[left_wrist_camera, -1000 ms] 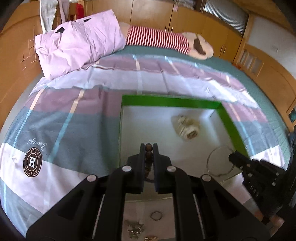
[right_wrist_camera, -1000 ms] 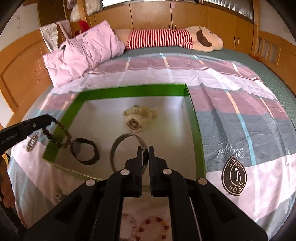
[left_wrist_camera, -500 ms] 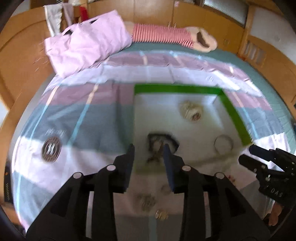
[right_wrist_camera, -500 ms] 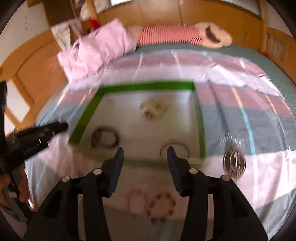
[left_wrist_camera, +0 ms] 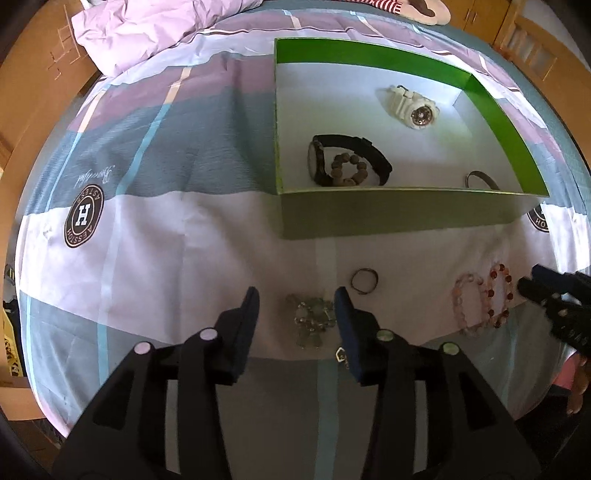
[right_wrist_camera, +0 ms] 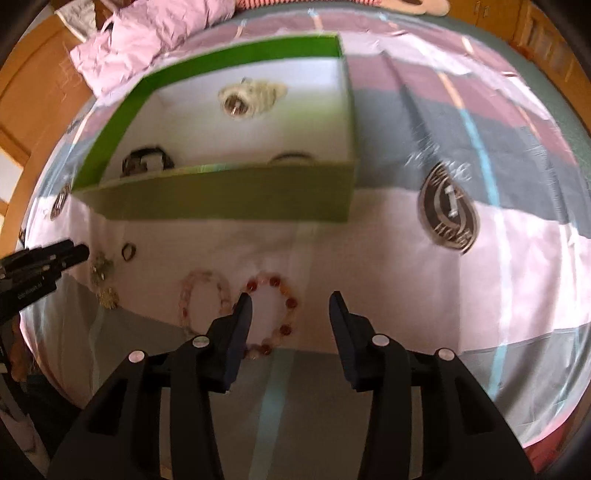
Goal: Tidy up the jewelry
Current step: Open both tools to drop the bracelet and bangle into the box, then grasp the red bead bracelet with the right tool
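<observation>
A green box [left_wrist_camera: 369, 214] [right_wrist_camera: 229, 199] on the bed holds a white watch [left_wrist_camera: 408, 105], a black watch [left_wrist_camera: 354, 158] with a brown bead bracelet [left_wrist_camera: 349, 170] on it, and a thin bangle [left_wrist_camera: 480, 179]. My left gripper [left_wrist_camera: 297, 295] is open and empty above a silver chain heap [left_wrist_camera: 310, 317]; a small ring [left_wrist_camera: 365, 280] lies just beyond. My right gripper [right_wrist_camera: 290, 299] is open and empty over a red bead bracelet [right_wrist_camera: 277, 314], with a pink bead bracelet [right_wrist_camera: 201, 299] to its left.
The bed has a pink, grey and white striped cover with round logos [left_wrist_camera: 83, 216] [right_wrist_camera: 448, 214]. A pink pillow [left_wrist_camera: 155, 26] lies at the head. A gold piece [right_wrist_camera: 108, 297] lies by the chain heap. Wooden cupboards surround the bed.
Both grippers have opened, dropped their pieces in the box (the bead bracelet and the bangle), and pulled back to the jewelry on the cover in front of the box.
</observation>
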`<action>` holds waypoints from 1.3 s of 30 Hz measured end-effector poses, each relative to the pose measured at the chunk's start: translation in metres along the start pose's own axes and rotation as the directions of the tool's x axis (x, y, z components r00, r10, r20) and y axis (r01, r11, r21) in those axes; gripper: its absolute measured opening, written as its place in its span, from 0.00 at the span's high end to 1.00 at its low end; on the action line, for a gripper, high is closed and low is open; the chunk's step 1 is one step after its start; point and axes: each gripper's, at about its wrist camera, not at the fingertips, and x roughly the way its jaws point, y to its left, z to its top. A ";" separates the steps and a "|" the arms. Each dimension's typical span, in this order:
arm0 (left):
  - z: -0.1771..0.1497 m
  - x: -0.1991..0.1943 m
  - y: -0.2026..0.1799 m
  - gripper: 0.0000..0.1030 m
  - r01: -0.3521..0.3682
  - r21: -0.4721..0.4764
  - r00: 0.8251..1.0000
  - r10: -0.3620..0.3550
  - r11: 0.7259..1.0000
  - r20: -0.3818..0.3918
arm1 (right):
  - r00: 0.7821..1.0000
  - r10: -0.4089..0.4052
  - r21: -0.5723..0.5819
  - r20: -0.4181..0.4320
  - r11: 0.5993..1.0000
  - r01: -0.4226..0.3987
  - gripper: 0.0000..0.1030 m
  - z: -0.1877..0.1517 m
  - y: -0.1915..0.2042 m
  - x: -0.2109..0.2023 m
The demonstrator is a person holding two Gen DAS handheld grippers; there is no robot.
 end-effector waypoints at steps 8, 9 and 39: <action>0.003 -0.001 0.002 0.50 -0.004 0.003 1.000 0.004 1.000 0.000 | 0.995 -0.095 -0.046 0.011 0.994 0.096 0.93 -0.001 0.015 0.021; 0.004 0.000 0.003 0.49 -0.005 -0.001 1.000 0.005 1.000 -0.001 | 0.996 -0.083 -0.026 0.028 0.996 0.083 0.93 0.000 0.013 0.015; -0.005 0.022 -0.008 0.41 -0.054 0.058 0.997 0.057 0.997 -0.054 | 0.988 -0.059 -0.020 0.146 0.998 0.062 0.93 0.003 0.020 -0.013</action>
